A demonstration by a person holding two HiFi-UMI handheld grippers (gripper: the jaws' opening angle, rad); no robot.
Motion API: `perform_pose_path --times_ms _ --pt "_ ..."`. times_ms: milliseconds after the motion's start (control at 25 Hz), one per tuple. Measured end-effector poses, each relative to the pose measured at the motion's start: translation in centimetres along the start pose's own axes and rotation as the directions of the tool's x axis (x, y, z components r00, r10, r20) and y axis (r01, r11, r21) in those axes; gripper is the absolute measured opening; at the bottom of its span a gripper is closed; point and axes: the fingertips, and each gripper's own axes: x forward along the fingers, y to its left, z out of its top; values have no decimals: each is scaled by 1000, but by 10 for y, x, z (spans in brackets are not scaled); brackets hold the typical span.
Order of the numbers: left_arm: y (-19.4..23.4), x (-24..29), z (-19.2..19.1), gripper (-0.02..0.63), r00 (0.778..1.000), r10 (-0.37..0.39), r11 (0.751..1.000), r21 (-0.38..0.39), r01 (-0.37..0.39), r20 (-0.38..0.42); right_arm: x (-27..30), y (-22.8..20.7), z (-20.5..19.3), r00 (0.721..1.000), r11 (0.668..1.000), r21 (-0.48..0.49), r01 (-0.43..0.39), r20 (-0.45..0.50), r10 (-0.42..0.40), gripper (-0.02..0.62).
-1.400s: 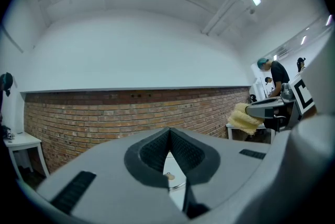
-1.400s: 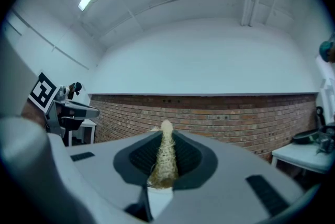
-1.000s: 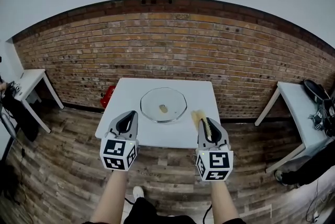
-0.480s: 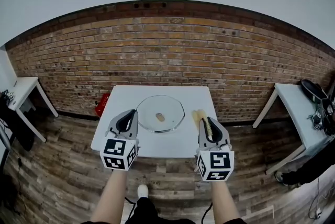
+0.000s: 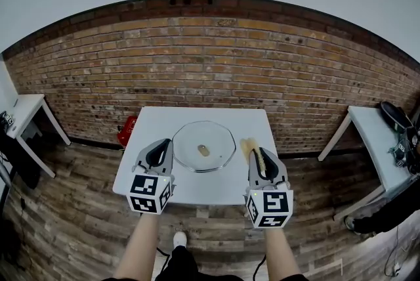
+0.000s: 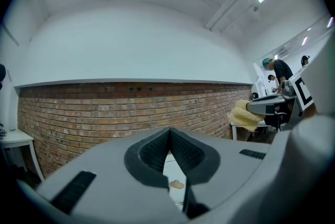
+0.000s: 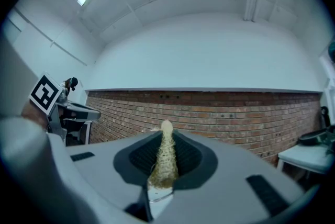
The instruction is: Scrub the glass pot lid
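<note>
lid (image 6: 176,185): mostly hidden behind left claw (image 6: 169,136), a sliver shows under its tips
sponge (image 5: 249,146): rear hidden inside right claw (image 5: 261,156)
forearms (image 5: 141,243): cut off behind both

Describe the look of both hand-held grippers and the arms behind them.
The left hand-held gripper and right hand-held gripper match: grey tapered shells, black ribbed pads, and a white cube with black square markers at the rear. The forearms are bare, without sleeves.
</note>
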Motion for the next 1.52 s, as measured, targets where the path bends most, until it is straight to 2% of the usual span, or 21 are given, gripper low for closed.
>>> perform_pose_path --times_ms 560,1080,1520 --pt "46 63 -32 11 999 -29 999 -32 28 -35 77 11 -21 999 1000 -2 14 -37 -14 58" --pt "105 140 -28 11 994 -102 994 -29 101 -31 164 20 -12 996 997 -4 79 -47 -79 58" --pt "147 183 -42 11 986 -163 986 -52 161 -40 218 43 -16 990 992 -11 126 -62 -126 58"
